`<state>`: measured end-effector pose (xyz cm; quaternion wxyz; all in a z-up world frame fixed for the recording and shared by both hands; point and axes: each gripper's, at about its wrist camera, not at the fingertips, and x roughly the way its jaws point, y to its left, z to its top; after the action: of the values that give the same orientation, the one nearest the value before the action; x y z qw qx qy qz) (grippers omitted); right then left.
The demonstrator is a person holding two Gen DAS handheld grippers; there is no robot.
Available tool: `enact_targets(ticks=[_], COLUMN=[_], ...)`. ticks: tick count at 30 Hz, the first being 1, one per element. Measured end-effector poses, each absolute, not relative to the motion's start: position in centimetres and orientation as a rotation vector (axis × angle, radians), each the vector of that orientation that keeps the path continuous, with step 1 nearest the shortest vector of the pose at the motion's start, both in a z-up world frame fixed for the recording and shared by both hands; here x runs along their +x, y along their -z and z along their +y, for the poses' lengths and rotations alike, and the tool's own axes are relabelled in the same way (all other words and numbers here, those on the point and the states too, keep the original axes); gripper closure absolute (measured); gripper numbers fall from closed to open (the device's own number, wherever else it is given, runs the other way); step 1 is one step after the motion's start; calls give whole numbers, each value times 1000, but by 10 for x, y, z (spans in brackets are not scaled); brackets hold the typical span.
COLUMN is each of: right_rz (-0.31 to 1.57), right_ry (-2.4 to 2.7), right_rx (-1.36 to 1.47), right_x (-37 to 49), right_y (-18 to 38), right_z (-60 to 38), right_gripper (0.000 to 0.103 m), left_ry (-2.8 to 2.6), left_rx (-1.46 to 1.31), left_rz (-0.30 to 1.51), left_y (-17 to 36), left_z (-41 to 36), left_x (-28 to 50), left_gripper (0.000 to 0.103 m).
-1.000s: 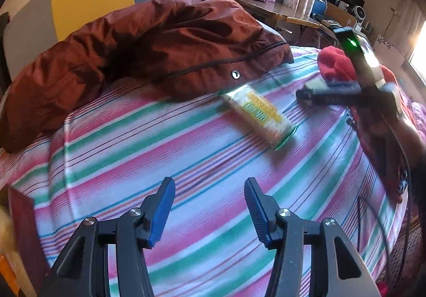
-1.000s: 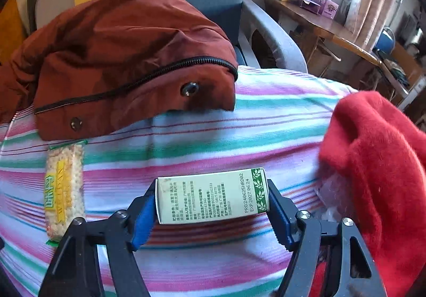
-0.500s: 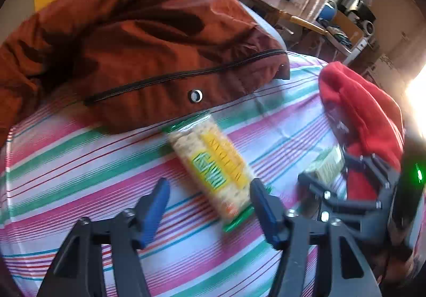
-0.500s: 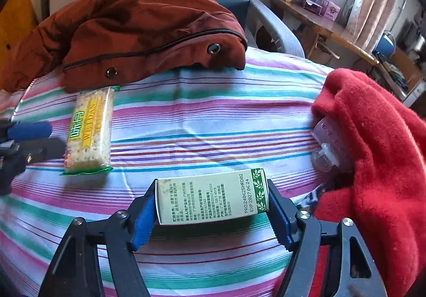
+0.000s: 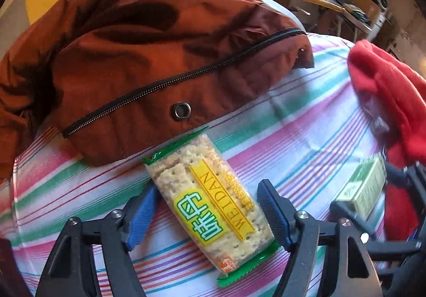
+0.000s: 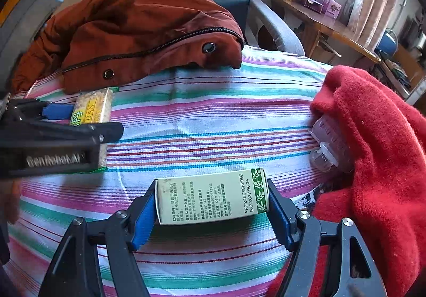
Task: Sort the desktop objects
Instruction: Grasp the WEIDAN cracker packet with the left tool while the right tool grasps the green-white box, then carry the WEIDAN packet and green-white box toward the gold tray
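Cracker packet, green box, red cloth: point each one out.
cracker packet [image 5: 213, 201], left wrist view, yellow label.
green box [image 6: 211, 197], right wrist view, printed side.
red cloth [image 6: 378, 142], right wrist view, middle of its fuzzy surface.

A striped cloth [image 6: 213, 116] covers the surface. On it lie a rust jacket [image 5: 149, 57] at the far side, a cracker pack [image 5: 210, 206] touching the jacket's edge, a red fleece [image 6: 372, 150] at the right, and a clear plastic piece [image 6: 330, 145] half under the fleece.
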<state>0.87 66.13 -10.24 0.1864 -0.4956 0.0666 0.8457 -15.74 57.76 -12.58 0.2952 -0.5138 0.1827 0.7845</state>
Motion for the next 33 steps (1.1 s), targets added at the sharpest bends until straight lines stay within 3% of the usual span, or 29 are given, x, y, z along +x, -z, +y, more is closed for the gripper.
enact_targets(ticks=[1, 4, 18, 33], right_rz=[177, 162, 155, 122], right_ry=[-2383, -2400, -2513, -2569], right_rx=[-1394, -1391, -1460, -1651], right_x=[8, 7, -6, -1], right_y=[102, 101, 103, 103], right_z=[661, 656, 606, 498], right_gripper=[30, 30, 30, 30], left_ry=[-2096, -2081, -2123, -2186], left_rx=[-1361, -1373, -1361, -1294], left_rz=[481, 461, 474, 442], left_y=[124, 122, 117, 112], left_z=[573, 557, 408, 331], left_x=[-158, -161, -93, -32], left_gripper=[46, 52, 52, 52])
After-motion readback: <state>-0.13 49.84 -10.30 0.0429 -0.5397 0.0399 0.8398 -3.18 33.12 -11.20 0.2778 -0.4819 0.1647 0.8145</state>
